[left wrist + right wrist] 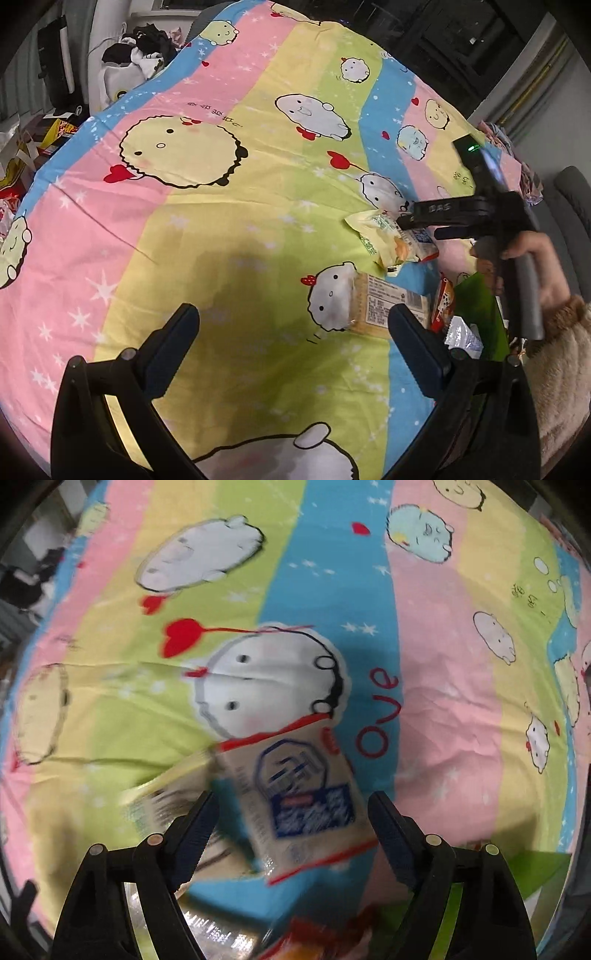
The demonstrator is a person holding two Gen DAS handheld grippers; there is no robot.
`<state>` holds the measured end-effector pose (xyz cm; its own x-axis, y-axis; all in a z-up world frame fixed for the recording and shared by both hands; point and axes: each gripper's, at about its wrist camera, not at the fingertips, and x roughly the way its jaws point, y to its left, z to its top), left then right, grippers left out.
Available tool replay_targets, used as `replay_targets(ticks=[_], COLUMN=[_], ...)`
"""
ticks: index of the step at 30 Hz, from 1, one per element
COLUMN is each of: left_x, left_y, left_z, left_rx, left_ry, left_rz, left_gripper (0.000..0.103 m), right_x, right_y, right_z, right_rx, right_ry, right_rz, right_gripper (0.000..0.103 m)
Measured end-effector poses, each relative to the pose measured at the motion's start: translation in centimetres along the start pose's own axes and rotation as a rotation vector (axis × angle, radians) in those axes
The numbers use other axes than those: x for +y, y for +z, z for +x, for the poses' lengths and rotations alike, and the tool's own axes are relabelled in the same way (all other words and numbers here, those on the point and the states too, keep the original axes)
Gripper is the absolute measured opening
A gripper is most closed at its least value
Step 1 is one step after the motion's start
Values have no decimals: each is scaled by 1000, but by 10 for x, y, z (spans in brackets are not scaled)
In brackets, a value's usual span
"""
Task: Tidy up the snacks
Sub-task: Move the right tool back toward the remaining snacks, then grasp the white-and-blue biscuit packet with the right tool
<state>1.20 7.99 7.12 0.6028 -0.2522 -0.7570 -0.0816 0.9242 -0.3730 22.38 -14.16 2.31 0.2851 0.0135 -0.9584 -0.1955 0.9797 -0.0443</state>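
The left tongs (293, 325) are held spread wide over a soft, faintly creased cartoon-print bedsheet (207, 221), with nothing between the dark ribbed pads. Just right of them a flat rectangular cracker pack (384, 306) with a printed label is seen, beside a crinkly red packet (445, 301) and glossy green pouch (480, 314). Further right, the right tongs (291, 812) are released, and a white-and-blue, red-edged snack packet (299, 801) lies between the parted pads.

A bed under a striped cartoon sheet (229, 206) fills the room; clothes pile (140, 51) beyond, grey wall (535, 74) at right
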Motion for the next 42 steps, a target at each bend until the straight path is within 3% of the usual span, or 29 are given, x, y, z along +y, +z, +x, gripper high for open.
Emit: replay_targets(ticks=[1, 2, 3, 8, 12, 18, 21, 23, 27, 31, 34, 38, 42], left_x=[0, 0, 0, -1, -2, 3, 4, 4, 6, 12, 17, 14, 0], left_y=[0, 0, 1, 0, -1, -1, -2, -2, -2, 0, -1, -3, -9], left_z=[0, 0, 1, 2, 3, 4, 1, 0, -1, -2, -4, -4, -2], left_rx=[1, 4, 9, 19, 18, 11, -15, -28, -23, -20, -16, 18, 55], left_ry=[-4, -9, -17, -18, 7, 43, 65, 85, 90, 96, 84, 33, 5], left_rz=[-2, -3, -3, 2, 4, -10, -5, 3, -6, -28, -65, -75, -36], left_gripper=[102, 102, 102, 102, 102, 102, 102, 102, 102, 101, 101, 98, 89], right_x=[-1, -1, -1, -10, -21, -9, 13, 26, 49, 58, 58, 46, 22], right_y=[1, 1, 0, -11, -29, -103, -144, -161, -184, -179, -180, -187, -194], right_z=[4, 9, 13, 4, -34, -113, -118, -106, -82, -54, -41, -57, -81], right_rx=[7, 22, 34, -6, -65, -237, -285, -271, -210, -146, -109, -166, -264], right_ry=[-1, 3, 12, 48, 105, 318, 385, 418, 376, 352, 369, 373, 438], right_rz=[-3, -12, -18, 30, 82, 100, 106, 122, 149, 156, 147, 169, 233], right_gripper=[80, 70, 68, 66, 66, 66, 66, 66, 66, 66, 75, 78, 78])
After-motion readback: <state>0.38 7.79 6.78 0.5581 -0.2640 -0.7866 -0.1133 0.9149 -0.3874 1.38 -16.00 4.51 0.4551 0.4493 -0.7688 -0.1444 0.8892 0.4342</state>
